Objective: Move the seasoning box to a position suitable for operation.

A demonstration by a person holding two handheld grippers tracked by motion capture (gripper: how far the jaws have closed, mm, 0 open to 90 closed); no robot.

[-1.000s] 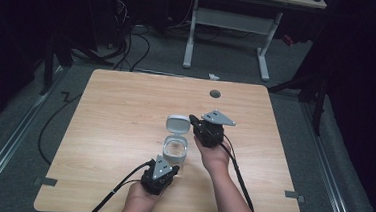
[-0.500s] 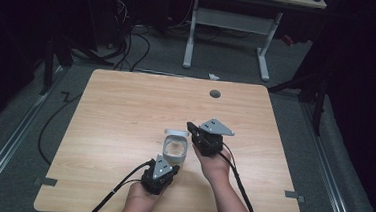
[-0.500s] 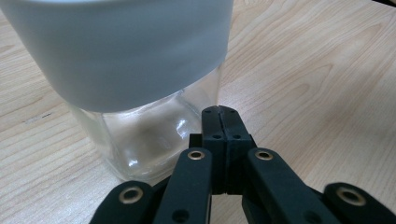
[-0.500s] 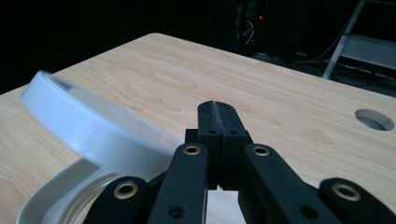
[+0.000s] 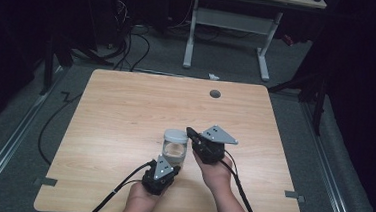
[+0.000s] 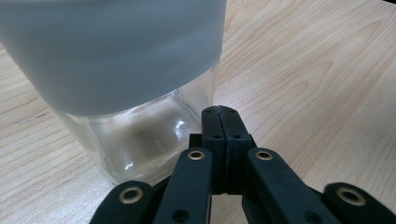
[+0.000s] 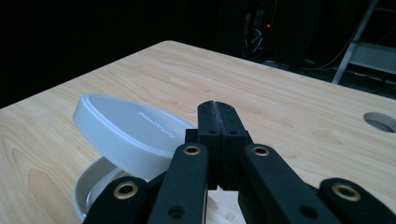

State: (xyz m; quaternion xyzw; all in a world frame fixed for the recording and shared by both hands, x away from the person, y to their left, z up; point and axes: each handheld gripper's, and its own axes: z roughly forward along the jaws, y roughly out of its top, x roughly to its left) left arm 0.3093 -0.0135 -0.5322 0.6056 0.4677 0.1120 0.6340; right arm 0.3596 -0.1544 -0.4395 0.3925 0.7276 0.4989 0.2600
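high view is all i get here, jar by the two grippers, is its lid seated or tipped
Observer: Tipped. In the right gripper view the grey lid sits slanted over the glass jar's open rim, one edge raised.
Operator: is the right gripper holding it
Observer: The right gripper's jaws stand pressed together with nothing between them, beside the lid.
Operator: and the left one
Observer: The left gripper is shut too, its tips just beside the jar's lower glass wall; contact can't be told.
Operator: anything in the jar
Observer: The left gripper view shows clear glass near the base with no contents visible.
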